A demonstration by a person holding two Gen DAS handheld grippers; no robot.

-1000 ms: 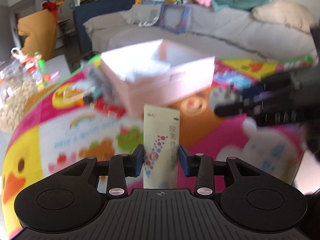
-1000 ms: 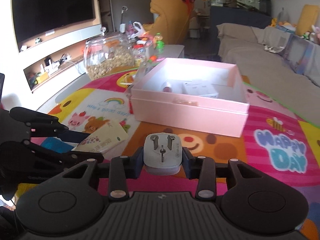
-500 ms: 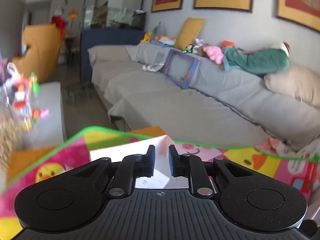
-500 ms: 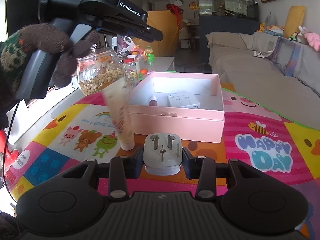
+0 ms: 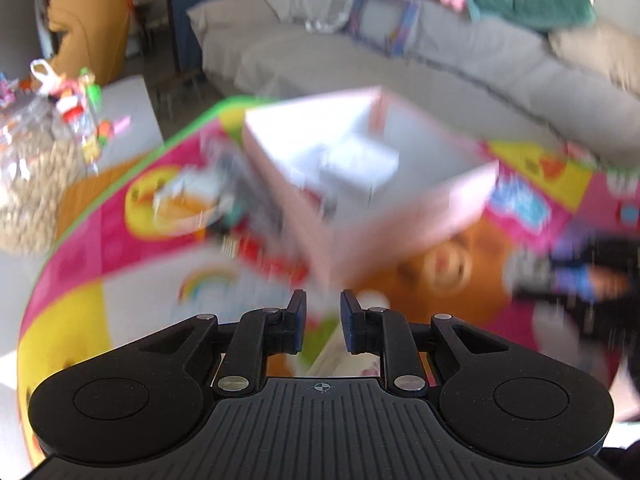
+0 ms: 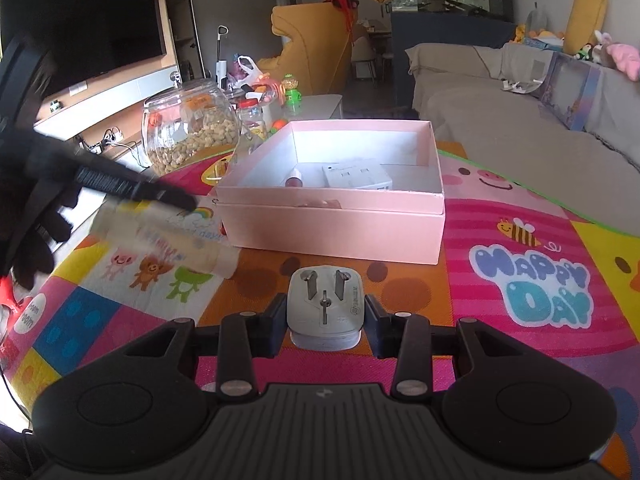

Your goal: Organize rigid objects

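Your right gripper (image 6: 325, 322) holds the plug (image 6: 325, 307) across its flat sides, prongs facing away from you. It's a light, stiff, smooth plastic shell, so grip the body and never the prongs. The box (image 6: 332, 220) sits straight ahead of that tool, near but not touching, open top, a white item already inside.

Your left gripper (image 5: 323, 322) is closed down narrow with nothing between the pads. The packet (image 6: 168, 242) lies on the mat (image 6: 532, 280) just below it, blurred. It looks light and thin; take it by the long edges.
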